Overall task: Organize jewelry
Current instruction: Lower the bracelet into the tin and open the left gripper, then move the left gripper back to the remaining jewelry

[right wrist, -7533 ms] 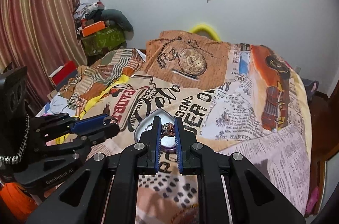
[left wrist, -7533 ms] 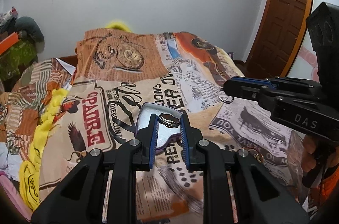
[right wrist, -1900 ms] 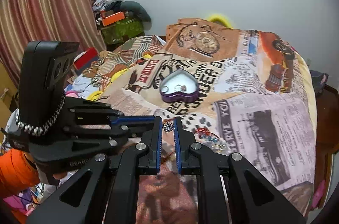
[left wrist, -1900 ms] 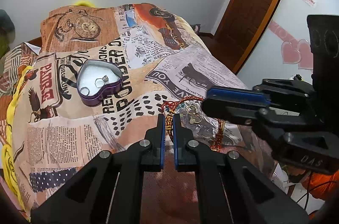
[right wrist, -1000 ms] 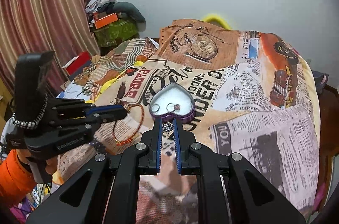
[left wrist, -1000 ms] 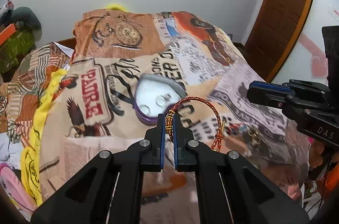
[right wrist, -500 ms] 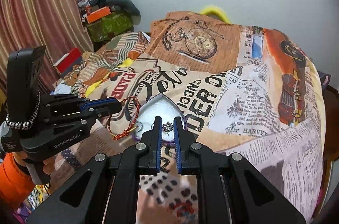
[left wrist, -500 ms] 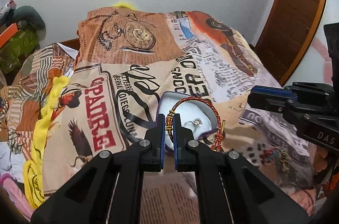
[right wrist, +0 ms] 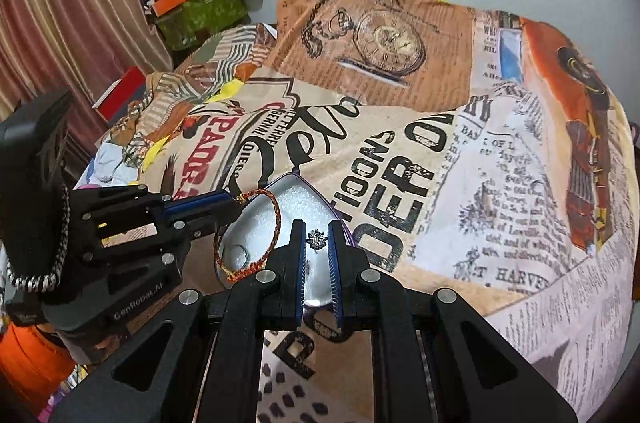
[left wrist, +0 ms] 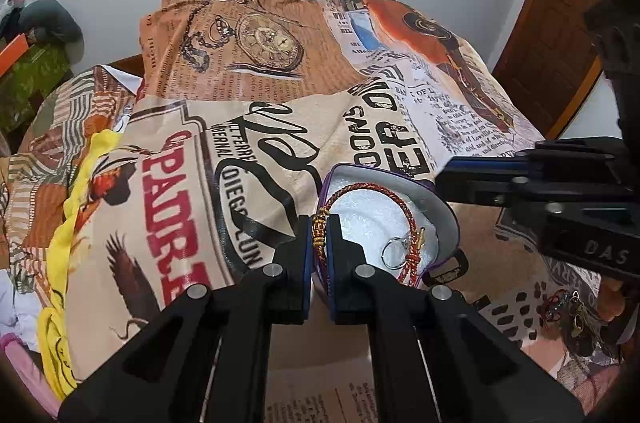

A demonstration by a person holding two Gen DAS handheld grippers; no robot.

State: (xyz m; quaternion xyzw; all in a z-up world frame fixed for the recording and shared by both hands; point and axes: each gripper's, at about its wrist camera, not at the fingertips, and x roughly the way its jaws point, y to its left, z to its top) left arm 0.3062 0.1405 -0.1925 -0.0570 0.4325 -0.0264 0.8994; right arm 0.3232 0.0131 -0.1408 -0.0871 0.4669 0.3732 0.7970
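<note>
A purple heart-shaped tin (left wrist: 448, 223) with a white lining lies open on the bed; it also shows in the right wrist view (right wrist: 256, 219). A silver ring (left wrist: 394, 252) lies inside it. My left gripper (left wrist: 319, 229) is shut on a red-and-gold braided bracelet (left wrist: 384, 201) and holds it hanging over the tin. My right gripper (right wrist: 317, 241) is shut on a small silver flower-shaped ring (right wrist: 317, 238), just above the tin. The bracelet (right wrist: 276, 213) and my left gripper (right wrist: 236, 201) appear at the left of the right wrist view.
The bed is covered by a newspaper-print spread (left wrist: 248, 127). More loose jewelry (left wrist: 568, 307) lies at the right on the bed. A yellow cloth (left wrist: 76, 199) lies along the left edge. Boxes and clothes (right wrist: 192, 3) are piled at the back left; a wooden door (left wrist: 560, 23) stands right.
Both grippers have moved closer to the heart tin. The bracelet now hangs right over the tin, and the flower ring is held just above it.
</note>
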